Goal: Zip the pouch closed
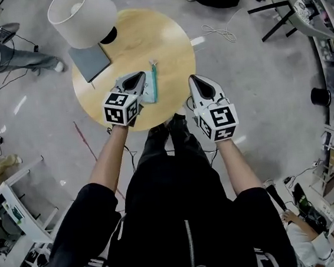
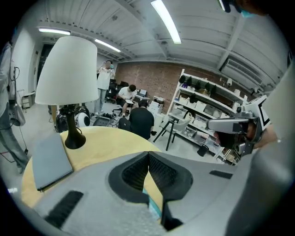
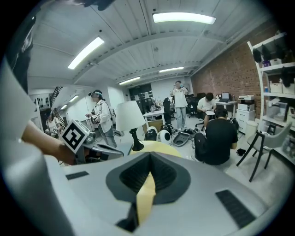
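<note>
A teal pouch [image 1: 152, 83] lies on the round wooden table [image 1: 163, 41], near its front edge, and the left gripper partly covers it. My left gripper [image 1: 143, 74] hovers over the pouch's left side with its jaws shut and nothing between the tips. In the left gripper view [image 2: 148, 153] a strip of the teal pouch [image 2: 152, 206] shows through the wedge below the closed tips. My right gripper [image 1: 191, 78] is at the table's right front edge, apart from the pouch. Its jaws [image 3: 150, 156] meet at the tip and hold nothing.
A white-shaded lamp [image 1: 82, 17] stands at the table's back left, with a grey notebook [image 1: 90, 61] beside it. A loose cable [image 1: 219, 33] and a chair [image 1: 281, 9] are on the floor to the right. Shelves [image 1: 330, 53] line the right wall. People stand and sit beyond the table.
</note>
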The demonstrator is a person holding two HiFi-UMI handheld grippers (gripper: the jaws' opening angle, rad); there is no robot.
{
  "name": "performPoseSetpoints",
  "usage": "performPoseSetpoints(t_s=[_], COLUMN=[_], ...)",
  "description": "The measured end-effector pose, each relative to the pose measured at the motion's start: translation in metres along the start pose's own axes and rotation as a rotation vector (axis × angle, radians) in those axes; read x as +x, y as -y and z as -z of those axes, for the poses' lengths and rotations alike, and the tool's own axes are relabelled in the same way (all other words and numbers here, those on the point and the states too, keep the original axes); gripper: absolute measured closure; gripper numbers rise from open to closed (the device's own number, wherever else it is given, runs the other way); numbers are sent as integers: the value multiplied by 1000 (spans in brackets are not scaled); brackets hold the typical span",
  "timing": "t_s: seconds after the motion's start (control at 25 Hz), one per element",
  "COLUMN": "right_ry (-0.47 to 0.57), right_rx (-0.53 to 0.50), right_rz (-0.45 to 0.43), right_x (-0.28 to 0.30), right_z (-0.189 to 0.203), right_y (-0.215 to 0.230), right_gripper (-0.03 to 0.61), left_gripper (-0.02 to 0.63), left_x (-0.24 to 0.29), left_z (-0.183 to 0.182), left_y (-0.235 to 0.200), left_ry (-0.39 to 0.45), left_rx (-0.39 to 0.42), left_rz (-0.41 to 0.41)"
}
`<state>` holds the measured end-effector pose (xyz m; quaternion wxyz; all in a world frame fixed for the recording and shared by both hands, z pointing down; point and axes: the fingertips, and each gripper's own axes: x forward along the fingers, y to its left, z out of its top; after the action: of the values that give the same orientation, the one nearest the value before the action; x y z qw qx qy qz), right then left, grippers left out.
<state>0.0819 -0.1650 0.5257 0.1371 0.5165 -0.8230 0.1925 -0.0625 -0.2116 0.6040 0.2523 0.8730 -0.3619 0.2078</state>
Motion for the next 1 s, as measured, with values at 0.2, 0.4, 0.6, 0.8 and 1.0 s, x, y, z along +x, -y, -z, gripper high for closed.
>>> performPoseSetpoints(t_s=[0.2, 0.4, 0.6, 0.8, 1.0], right_ry=[-16, -28, -46, -65, -81], right_rx=[16, 18, 28, 44, 62], right_rz=[14, 24, 41, 61, 78], right_x=[-5, -7, -8, -7, -8], right_z=[10, 13, 18, 22, 27], right_y=[13, 22, 33, 46, 56], right_gripper=[574, 574, 574, 574, 574], left_gripper=[528, 465, 465, 465, 463], left_x=[33, 65, 88, 109, 123], left_z=[7, 20, 34, 47, 62], left_y=[-8, -25, -46, -61, -72], left_ry=[-76, -153, -191, -252, -284], left_rx=[39, -77, -236, -331, -453], left_rz=[-46, -57, -90, -124, -154])
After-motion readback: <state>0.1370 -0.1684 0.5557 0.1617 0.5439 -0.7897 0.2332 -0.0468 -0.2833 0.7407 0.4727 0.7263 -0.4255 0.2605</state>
